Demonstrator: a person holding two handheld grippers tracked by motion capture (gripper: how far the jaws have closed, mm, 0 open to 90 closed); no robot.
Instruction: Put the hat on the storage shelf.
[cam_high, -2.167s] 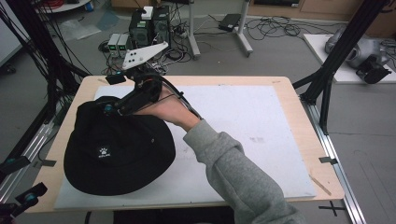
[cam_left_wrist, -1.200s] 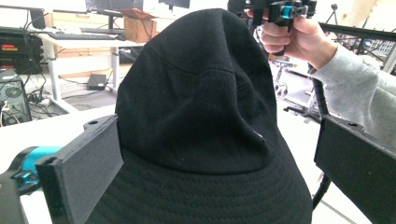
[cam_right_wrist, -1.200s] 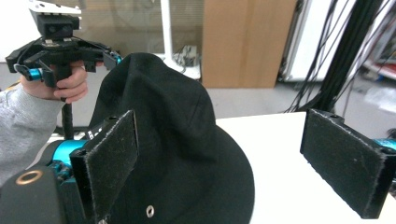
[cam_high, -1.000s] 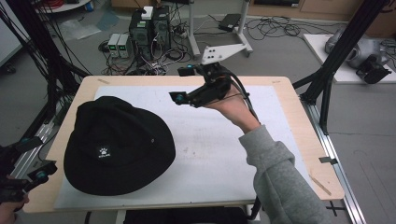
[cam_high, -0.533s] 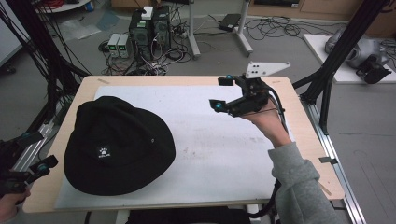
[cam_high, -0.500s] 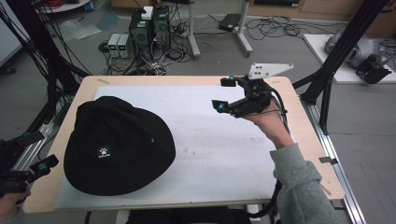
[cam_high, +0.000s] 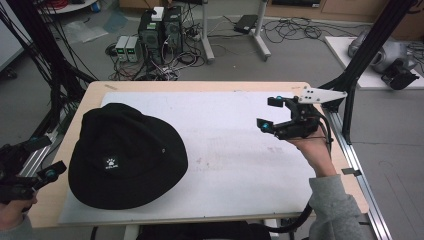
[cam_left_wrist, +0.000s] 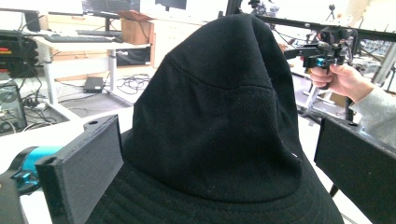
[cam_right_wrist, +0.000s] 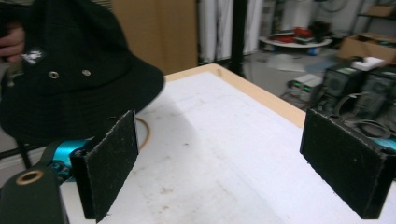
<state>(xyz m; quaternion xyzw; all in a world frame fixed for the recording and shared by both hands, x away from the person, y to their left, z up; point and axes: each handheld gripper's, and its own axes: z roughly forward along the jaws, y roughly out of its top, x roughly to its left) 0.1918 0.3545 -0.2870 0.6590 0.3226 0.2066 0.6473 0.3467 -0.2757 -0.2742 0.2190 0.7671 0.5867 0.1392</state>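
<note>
Wooden tabletop (cam_high: 320, 165) under a white sheet (cam_high: 240, 150), cabled computer boxes (cam_high: 160, 30) on the floor behind. Black bucket hat (cam_high: 127, 155) lies crown-up on the sheet's left part. Left hand-held gripper (cam_high: 47, 157) sits off the hat's left brim, jaws spread wide, holding nothing. Right hand-held gripper (cam_high: 267, 114) held up well right of the hat, jaws wide apart, empty.

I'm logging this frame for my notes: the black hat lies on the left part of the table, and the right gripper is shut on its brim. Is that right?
Not quite. The black hat does lie on the left part of the table, but the right gripper is open and holds nothing; it is held over the table's right side, apart from the hat. The high view shows this.
</note>
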